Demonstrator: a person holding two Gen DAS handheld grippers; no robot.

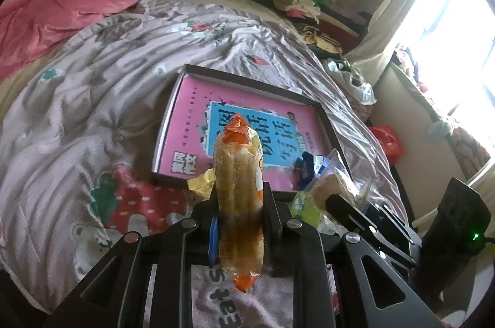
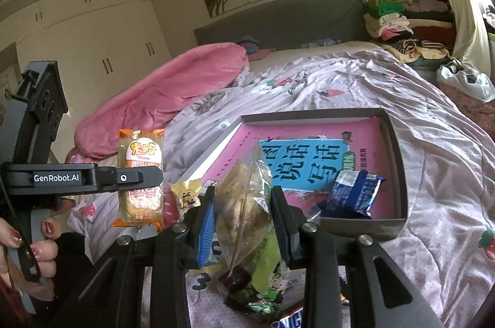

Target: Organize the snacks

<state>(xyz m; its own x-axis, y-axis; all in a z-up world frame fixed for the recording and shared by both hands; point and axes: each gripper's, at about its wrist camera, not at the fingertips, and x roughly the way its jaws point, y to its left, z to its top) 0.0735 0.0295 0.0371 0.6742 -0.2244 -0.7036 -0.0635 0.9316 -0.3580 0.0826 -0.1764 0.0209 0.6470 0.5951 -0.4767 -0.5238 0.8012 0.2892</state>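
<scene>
We've L gripper (image 1: 239,204) clamping rice-cracker pack (image 1: 239,198), R gripper (image 2: 243,216) clamping clear pastry bag (image 2: 244,198): lower both w/ care into box (image 2: 399,161), beside blue packet (image 2: 352,195).

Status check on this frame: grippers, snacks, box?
Left gripper shut on orange snack pack. Right gripper shut on clear snack bag. Blue packet already in box. Path clear.
</scene>
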